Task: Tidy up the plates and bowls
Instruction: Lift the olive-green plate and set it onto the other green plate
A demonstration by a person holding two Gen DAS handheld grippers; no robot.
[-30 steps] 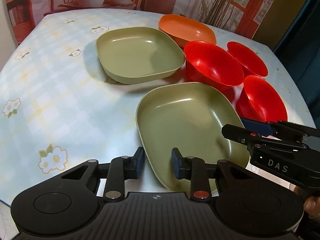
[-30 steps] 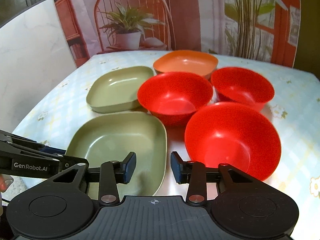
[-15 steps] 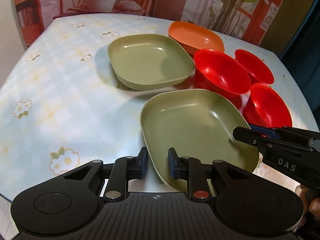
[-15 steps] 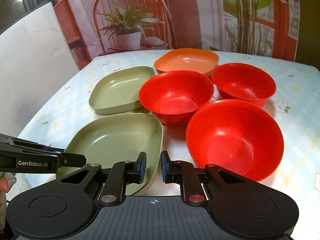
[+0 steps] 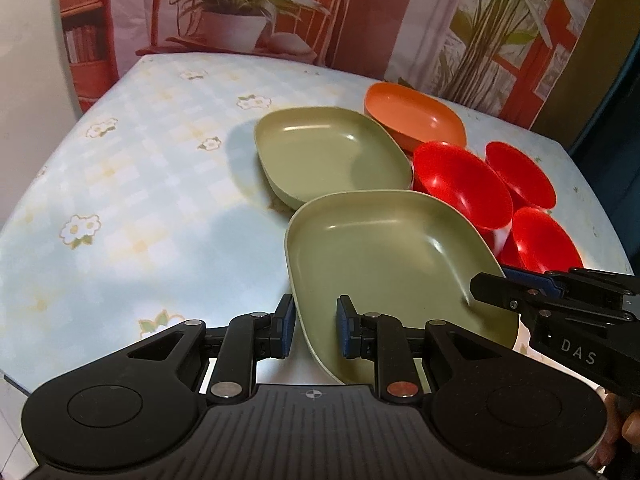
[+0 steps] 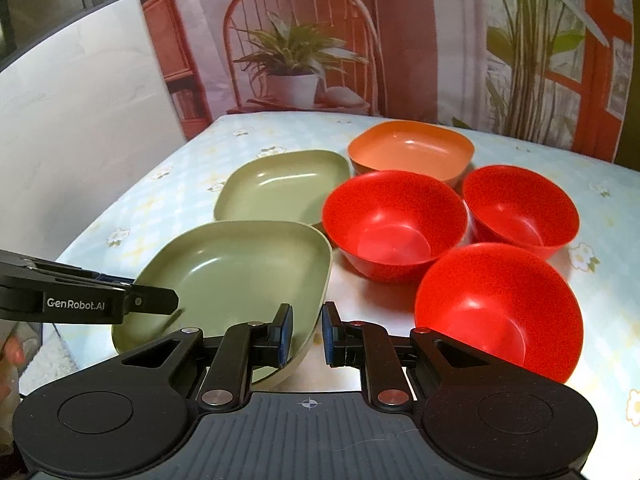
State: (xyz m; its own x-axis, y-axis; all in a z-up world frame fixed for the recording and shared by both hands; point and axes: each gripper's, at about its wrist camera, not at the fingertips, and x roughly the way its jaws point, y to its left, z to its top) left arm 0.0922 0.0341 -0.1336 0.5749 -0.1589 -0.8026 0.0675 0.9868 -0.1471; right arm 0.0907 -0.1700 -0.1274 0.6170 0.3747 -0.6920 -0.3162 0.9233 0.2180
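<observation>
Left wrist: both grippers (image 5: 316, 330) (image 6: 307, 334) clamp green plate (image 5: 384, 256) over floral tablecloth (image 5: 140, 200).

A home dining spot: flowered tablecloth (image 5: 120, 184) set with plastic bowls (image 6: 394, 224) and plates (image 6: 280, 188), before a printed backdrop (image 6: 400, 40).

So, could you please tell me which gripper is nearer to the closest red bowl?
Right. The right gripper grips the near green plate on its edge beside the closest red bowl; the left gripper grips the plate's opposite edge.
</observation>
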